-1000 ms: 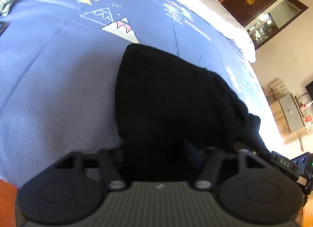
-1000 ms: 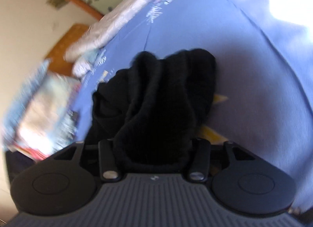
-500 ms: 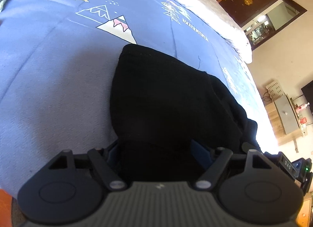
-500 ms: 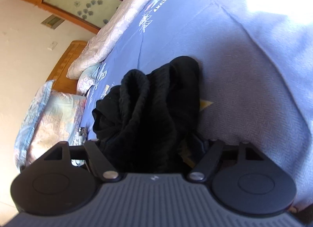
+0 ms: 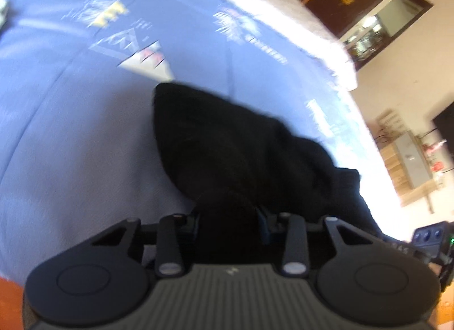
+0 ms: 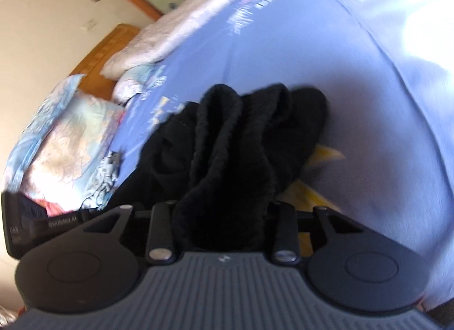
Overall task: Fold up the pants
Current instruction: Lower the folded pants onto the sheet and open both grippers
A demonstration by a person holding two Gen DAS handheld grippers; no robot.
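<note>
Pants [image 5: 232, 148] bunched in both my grippers over the blue bed [image 5: 71, 137].
My left gripper [image 5: 228, 216] has its jaws clamped on black cloth, which spreads toward 12 o'clock; my right gripper [image 6: 224, 210] pinches thick folds, pillows [image 6: 65, 142] lying at 9 o'clock.

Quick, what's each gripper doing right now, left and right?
Left gripper: shut on the black pants.
Right gripper: shut on the black pants, bunched.
</note>
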